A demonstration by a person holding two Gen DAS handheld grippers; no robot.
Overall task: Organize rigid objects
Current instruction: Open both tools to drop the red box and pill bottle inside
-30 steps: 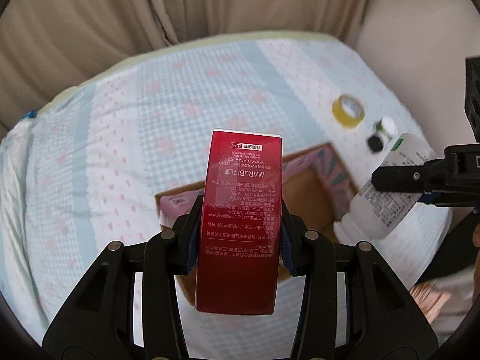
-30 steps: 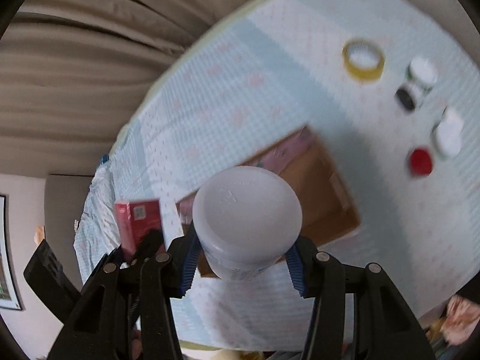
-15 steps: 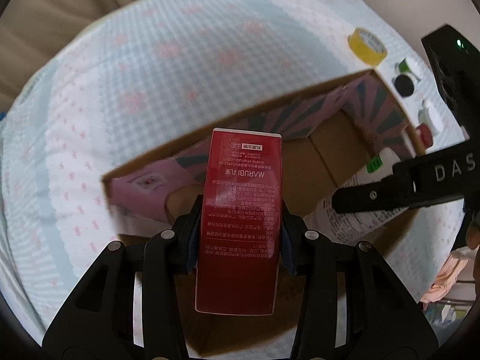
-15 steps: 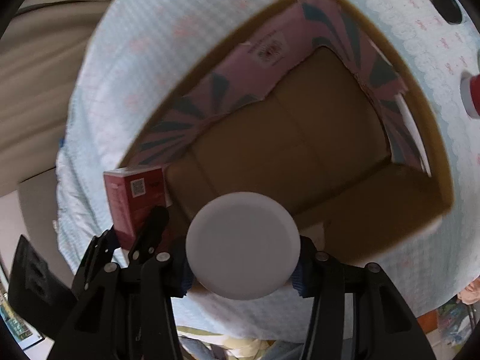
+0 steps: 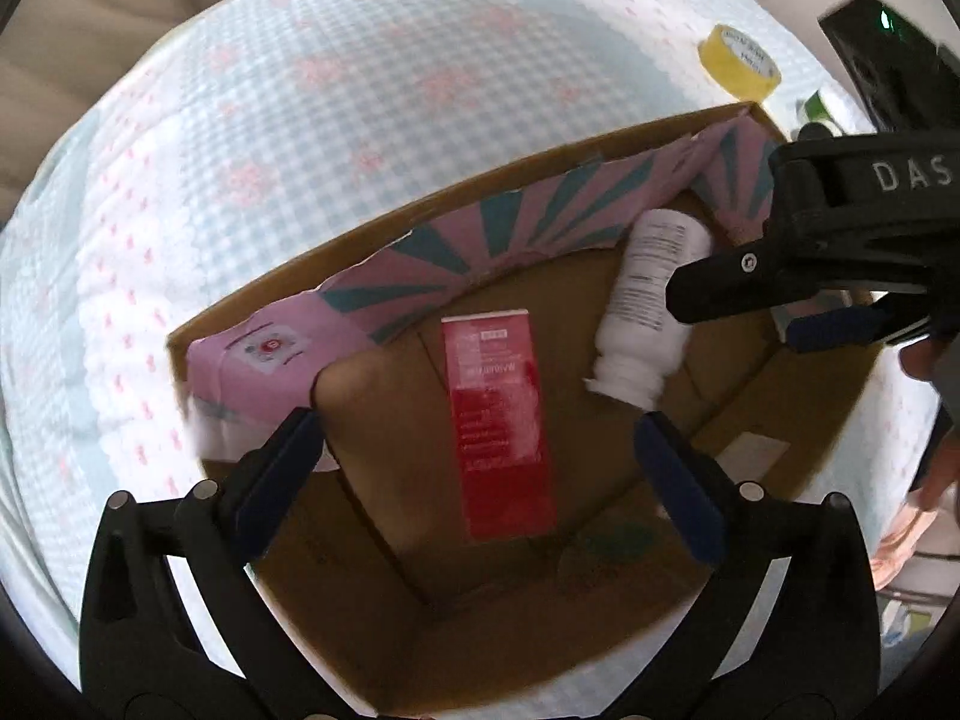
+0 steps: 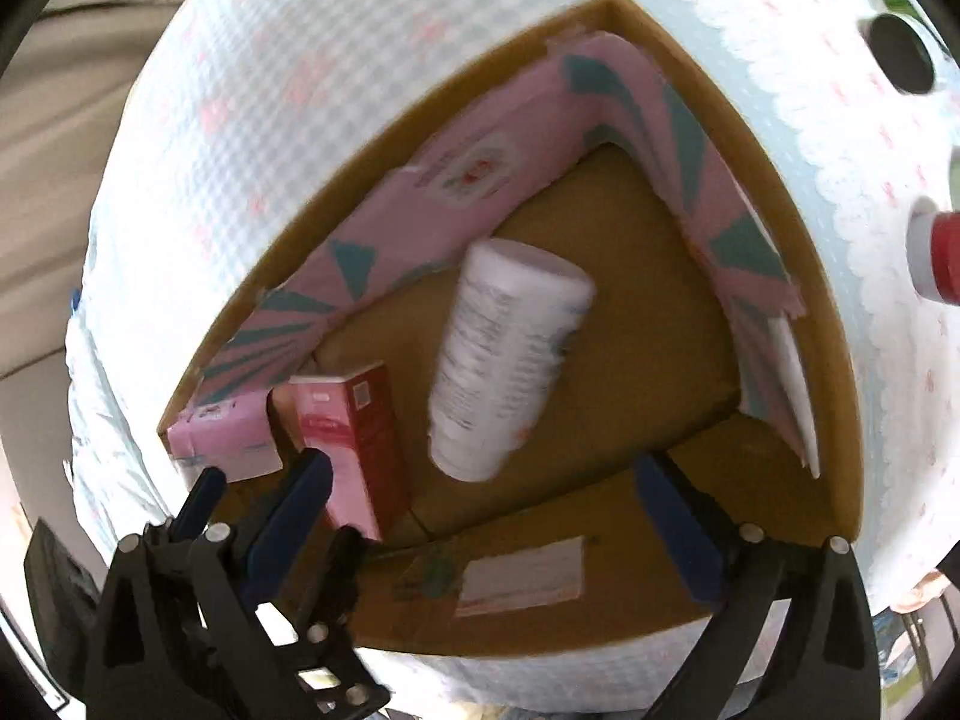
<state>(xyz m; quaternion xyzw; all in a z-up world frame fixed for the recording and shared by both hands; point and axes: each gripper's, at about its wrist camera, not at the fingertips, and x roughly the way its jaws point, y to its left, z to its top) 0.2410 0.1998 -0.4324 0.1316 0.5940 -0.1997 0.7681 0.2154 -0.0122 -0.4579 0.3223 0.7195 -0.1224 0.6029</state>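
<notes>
An open cardboard box with pink and teal inner flaps sits on the bed. My left gripper hangs over it with its jaws opening wide. The red carton is below them inside the box, blurred and free of both pads. My right gripper is also above the box with its jaws opening. The white bottle lies tilted on the box floor, cap end toward me, touching neither pad. The red carton sits at the bottle's left, and the white bottle also shows from the left wrist.
A checked bedspread covers the bed around the box. A yellow tape roll lies beyond the far right corner. A black-capped item and a red-capped one lie to the right. A hand shows at the right edge.
Both grippers came down over the cardboard box and went from shut to open. The red carton and the white bottle left the pads and now sit inside the box.
</notes>
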